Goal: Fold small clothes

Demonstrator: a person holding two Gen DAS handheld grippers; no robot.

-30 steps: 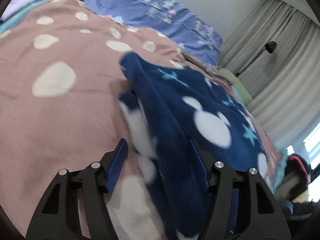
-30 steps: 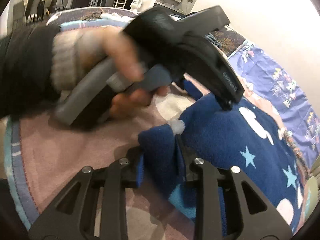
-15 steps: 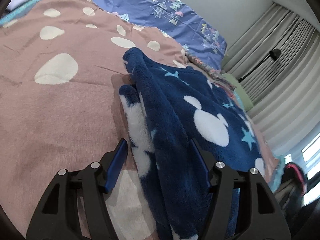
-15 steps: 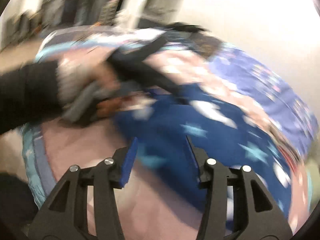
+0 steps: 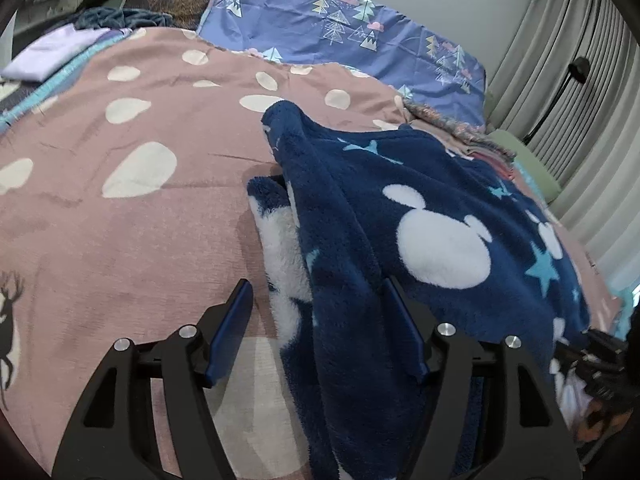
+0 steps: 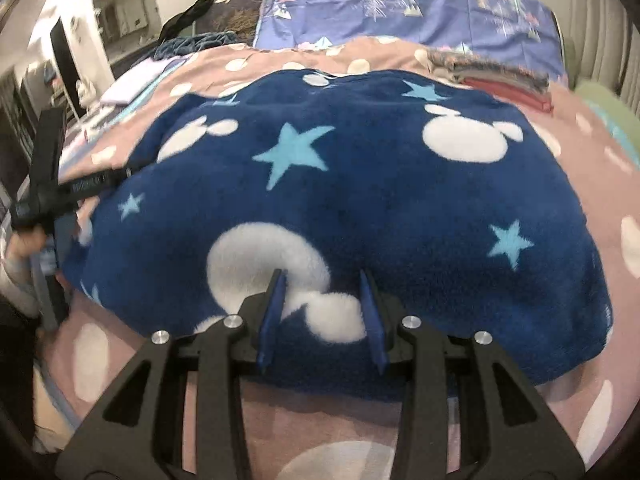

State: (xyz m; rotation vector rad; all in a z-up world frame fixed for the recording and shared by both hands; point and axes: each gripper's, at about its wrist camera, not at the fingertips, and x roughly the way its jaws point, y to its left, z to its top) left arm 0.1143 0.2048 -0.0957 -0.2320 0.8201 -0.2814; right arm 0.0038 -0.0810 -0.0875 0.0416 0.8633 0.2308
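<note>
Left wrist view shows the left gripper (image 5: pixel 316 332) with its jaws wide apart and a rumpled ridge of the fleece (image 5: pixel 400 216) lying loosely between them; the pads do not press it, and the jaws have just been opening. The garment spreads ahead and to the right of the jaws over the pink bedspread (image 5: pixel 120 208), one white-backed edge turned up just ahead of the left pad.

Right wrist view has the right gripper (image 6: pixel 322 312) with a narrower gap, its jaws having just been closing, poised over the near hem; the fleece sits between and beyond the pads, but I cannot tell whether they pinch it.

Risks, as I judge them: the fleece is thick and springy, so a shallow bite at the hem may slip off when lifted, or catch one layer only and leave the turned-up edge crooked. A deep bite may snag the bedspread beneath.

Against a second ago, the right gripper no longer sits beside the left one at the side edge: it now faces the broad spread of the fleece, with the left one off to its left. The left view has barely shifted.
</note>
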